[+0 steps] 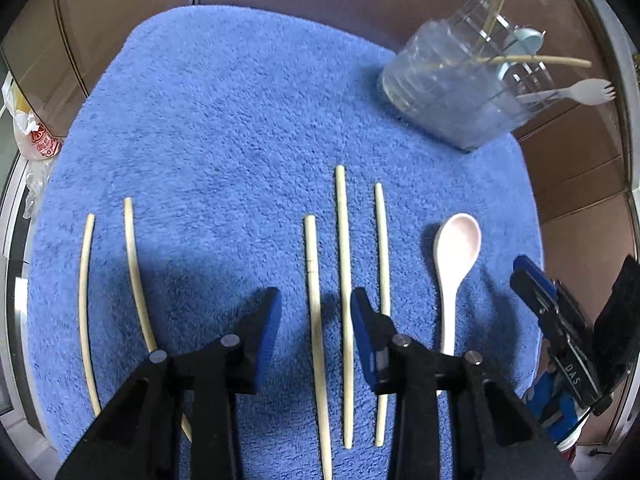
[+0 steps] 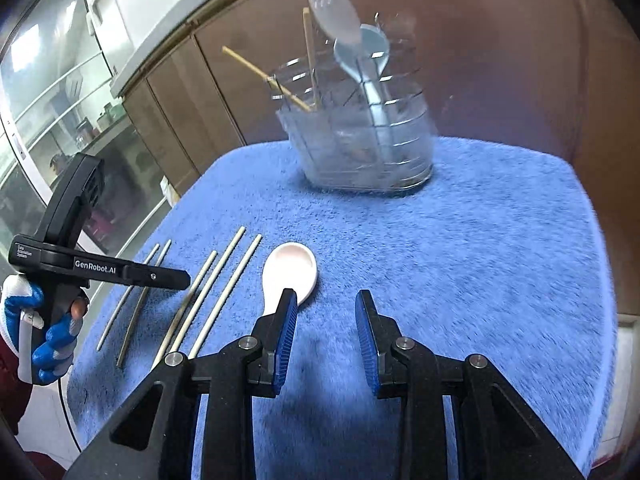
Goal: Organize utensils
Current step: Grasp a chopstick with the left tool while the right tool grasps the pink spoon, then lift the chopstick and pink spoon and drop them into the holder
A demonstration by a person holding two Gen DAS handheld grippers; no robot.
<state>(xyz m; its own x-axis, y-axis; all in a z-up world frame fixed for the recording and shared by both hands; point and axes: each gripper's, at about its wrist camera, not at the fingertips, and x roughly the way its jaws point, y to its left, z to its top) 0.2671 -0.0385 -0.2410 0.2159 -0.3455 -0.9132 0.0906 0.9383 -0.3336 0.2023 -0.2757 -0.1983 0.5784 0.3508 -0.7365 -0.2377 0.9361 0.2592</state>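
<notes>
Several pale chopsticks (image 1: 343, 280) lie side by side on a blue towel (image 1: 224, 120), with a white spoon (image 1: 456, 248) to their right. My left gripper (image 1: 316, 308) is open, low over the middle chopsticks, holding nothing. My right gripper (image 2: 326, 312) is open and empty; its left finger overlaps the spoon (image 2: 290, 270) handle in view. A clear divided holder (image 2: 360, 140) at the far side holds two chopsticks, a spork (image 2: 334, 12) and a light blue spoon (image 2: 366, 56). The holder also shows in the left wrist view (image 1: 456, 92).
The right gripper's body (image 1: 568, 328) shows at the towel's right edge. The left gripper's body (image 2: 80, 268) and a gloved hand (image 2: 44, 340) show at the left. Brown cabinet doors (image 2: 188, 92) stand behind. A plastic bag (image 1: 36, 136) lies off the towel's left side.
</notes>
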